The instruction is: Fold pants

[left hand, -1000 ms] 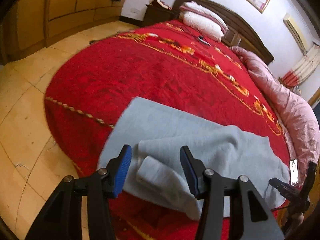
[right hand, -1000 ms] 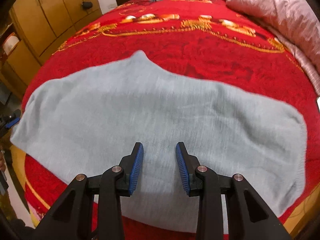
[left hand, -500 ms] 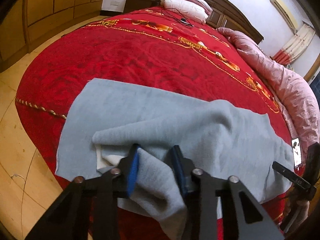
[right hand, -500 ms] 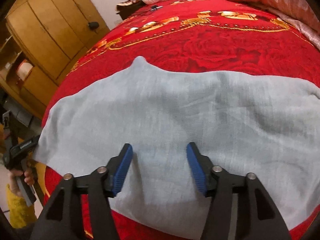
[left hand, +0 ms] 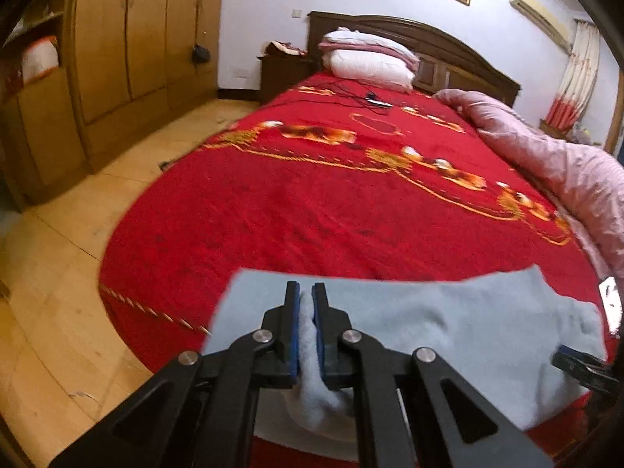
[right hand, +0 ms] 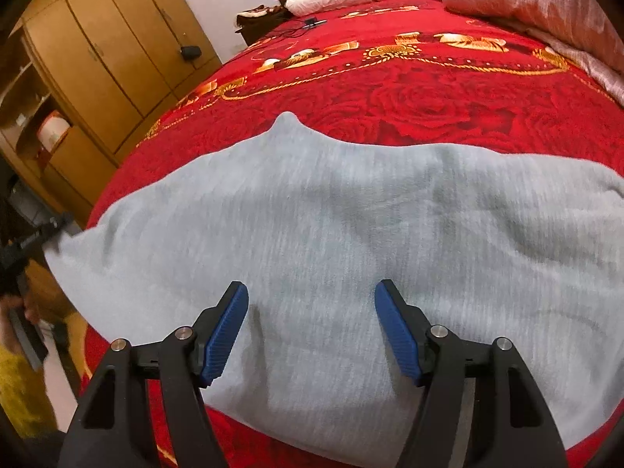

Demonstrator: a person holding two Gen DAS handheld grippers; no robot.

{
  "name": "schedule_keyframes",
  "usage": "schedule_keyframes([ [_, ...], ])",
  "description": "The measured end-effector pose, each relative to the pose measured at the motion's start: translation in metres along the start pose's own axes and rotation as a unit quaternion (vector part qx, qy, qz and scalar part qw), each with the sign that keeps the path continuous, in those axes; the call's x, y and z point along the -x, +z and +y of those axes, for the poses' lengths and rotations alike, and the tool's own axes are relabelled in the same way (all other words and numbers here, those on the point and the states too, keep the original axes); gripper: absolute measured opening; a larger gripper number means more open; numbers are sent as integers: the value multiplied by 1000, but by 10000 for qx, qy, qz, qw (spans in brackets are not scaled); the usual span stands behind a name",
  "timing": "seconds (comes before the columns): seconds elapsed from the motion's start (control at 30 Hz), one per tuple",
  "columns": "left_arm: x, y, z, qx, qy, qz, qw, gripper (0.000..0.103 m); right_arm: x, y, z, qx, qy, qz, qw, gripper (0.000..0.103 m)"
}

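Note:
Light grey-blue pants point(right hand: 351, 234) lie spread across the near end of a red bed point(right hand: 429, 89). In the left wrist view the pants point(left hand: 448, 323) stretch off to the right, and my left gripper point(left hand: 306, 292) is shut on a bunched fold of their left end, lifted a little. My right gripper point(right hand: 311, 292) hovers open above the middle of the pants near their front edge, with only flat cloth below its blue pads. The right gripper point(left hand: 581, 366) shows as a dark tip at the far right of the left wrist view.
A pink quilt point(left hand: 553, 163) runs along the bed's right side. White pillows point(left hand: 366, 62) and a dark cable with a small device point(left hand: 374, 97) lie by the headboard. Wooden wardrobes point(left hand: 128, 39) stand left across a tiled floor point(left hand: 50, 292). A person's hand and yellow sleeve point(right hand: 15, 370) appear at left.
My left gripper closed on the fold at the pants' left end and lifted it. My right gripper opened wider over the middle of the pants.

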State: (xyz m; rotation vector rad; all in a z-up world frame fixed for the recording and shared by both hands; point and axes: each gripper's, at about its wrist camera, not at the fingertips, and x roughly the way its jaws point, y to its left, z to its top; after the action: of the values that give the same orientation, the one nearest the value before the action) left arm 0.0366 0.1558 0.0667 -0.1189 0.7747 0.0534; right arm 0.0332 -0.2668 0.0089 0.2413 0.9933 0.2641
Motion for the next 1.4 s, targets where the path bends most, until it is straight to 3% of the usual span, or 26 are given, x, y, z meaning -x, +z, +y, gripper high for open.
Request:
schedule_keyframes([
  [0.2,-13,-6,18,264,-28,260,9993,6,-2,-1,9,275,-243,54,9993,69],
  [0.37,-16,-40,38,553,-49,740,9957,9,-2,7,19,366,-496,346,9975,69],
  [0.53,-10,-69,61,1088,-313,882,9896,27,-3,35,57,740,-149,600,9953,69],
  [0.7,-5,-79,70,1409,-552,841,9849,36,-11,67,138,1678,289,552,9839,69],
  [0.9,-14,-87,72,1676,-876,980,9771,37,-53,81,249,2865,981,848,9493,69],
  [1.03,-19,-93,71,1771,-1058,1084,9725,37,-90,73,294,3453,1179,1348,9212,69],
  [1.17,-21,-96,72,1806,-1186,1137,9697,36,-125,58,318,4040,1085,1775,8908,68],
  [1.27,-22,-98,72,1816,-1218,1145,9691,34,-139,49,323,4274,989,1941,8774,58],
  [1.3,-22,-98,71,1813,-1249,1141,9688,29,-140,47,323,4342,926,1910,8754,49],
  [1.33,-22,-99,70,1812,-1255,1133,9688,23,-141,46,323,4407,860,1835,8745,26],
  [1.4,-19,-98,70,1790,-1246,1078,9700,15,-136,47,321,4461,823,1711,8746,7],
])
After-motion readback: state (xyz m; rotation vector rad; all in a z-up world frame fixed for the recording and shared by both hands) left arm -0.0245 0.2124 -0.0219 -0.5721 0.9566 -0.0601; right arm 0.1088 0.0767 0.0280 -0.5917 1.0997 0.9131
